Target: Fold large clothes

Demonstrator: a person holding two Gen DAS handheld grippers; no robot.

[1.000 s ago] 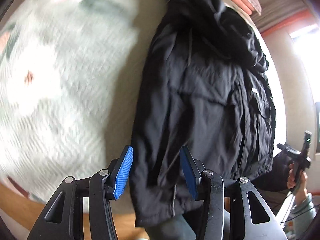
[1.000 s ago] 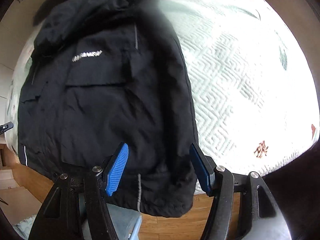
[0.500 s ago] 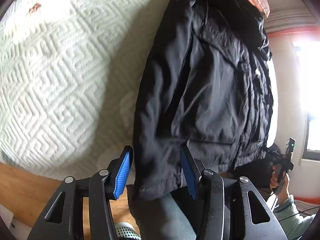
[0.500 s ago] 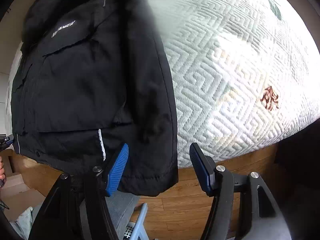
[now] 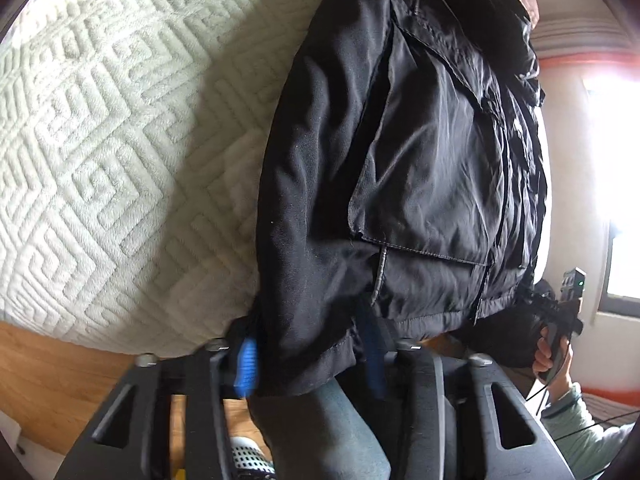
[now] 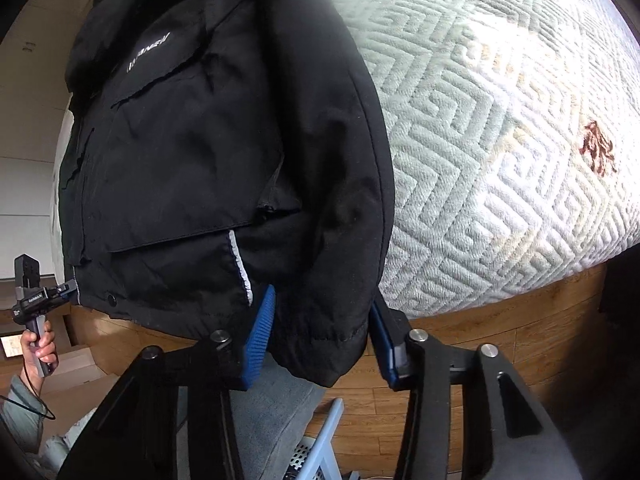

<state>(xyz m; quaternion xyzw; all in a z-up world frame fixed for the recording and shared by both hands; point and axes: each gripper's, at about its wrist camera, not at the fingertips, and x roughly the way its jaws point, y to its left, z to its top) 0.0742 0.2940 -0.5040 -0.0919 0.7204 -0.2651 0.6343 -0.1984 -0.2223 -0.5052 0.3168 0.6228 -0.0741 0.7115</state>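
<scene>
A large black jacket lies front-up on a bed, its hem and sleeve cuffs hanging over the bed's near edge. In the left wrist view my left gripper is open with its blue pads on either side of one sleeve cuff. In the right wrist view the jacket shows a white chest logo and flap pockets. My right gripper is open, its pads straddling the other sleeve cuff. Neither pair of pads is pressed on the cloth.
The bed has a pale quilted cover with a maze pattern, also in the right wrist view. Wooden floor lies below the bed edge. Each view shows the other hand-held gripper at its side. The person's legs are below.
Both grippers have moved in close to the jacket's lower edge. Each sleeve cuff now sits between the open pads, where before the pads were short of the cloth.
</scene>
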